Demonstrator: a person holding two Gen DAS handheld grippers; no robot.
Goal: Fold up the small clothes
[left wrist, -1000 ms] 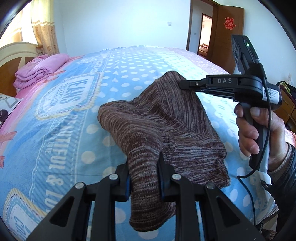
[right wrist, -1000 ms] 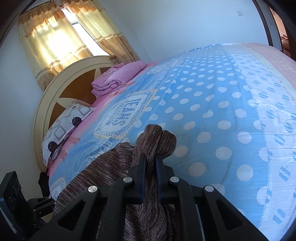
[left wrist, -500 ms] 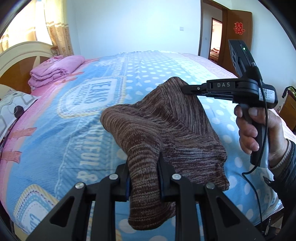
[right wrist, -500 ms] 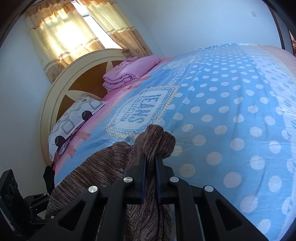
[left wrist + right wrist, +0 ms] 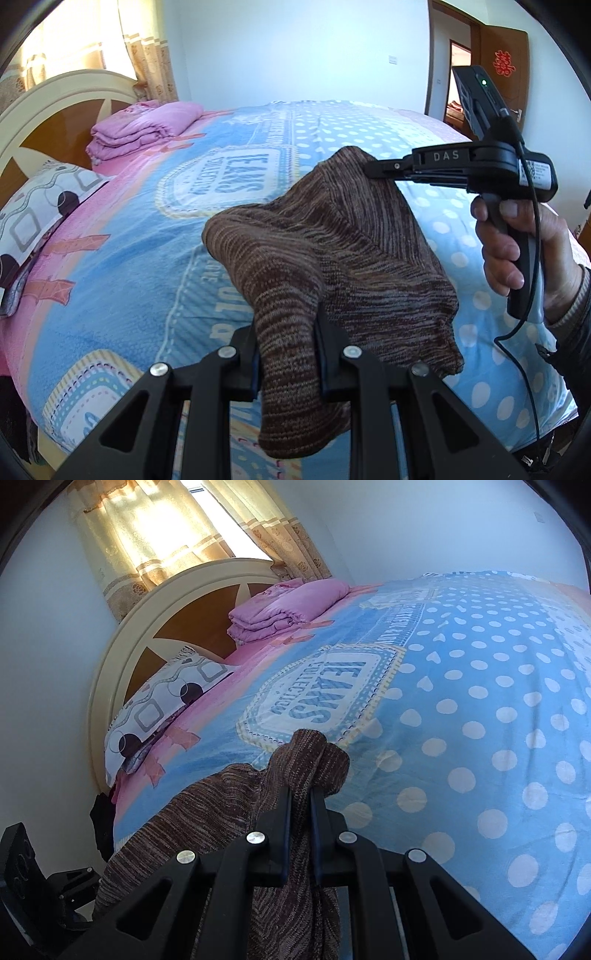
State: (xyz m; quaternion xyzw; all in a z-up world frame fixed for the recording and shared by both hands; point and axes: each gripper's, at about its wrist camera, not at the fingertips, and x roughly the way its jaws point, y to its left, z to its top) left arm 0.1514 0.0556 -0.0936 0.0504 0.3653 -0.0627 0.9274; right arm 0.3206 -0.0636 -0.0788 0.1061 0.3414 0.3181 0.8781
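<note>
Two black two-finger grippers, each pinching one brown marled knitted garment [image 5: 332, 251] above a blue polka-dot bedspread [image 5: 140, 266]: left gripper [image 5: 286, 354] at 6 o'clock, right gripper [image 5: 373, 170] at 2. Step: carrying. Next, probably: lay flat, fold.

Coarse brown knit garment [image 5: 332, 251]
</note>
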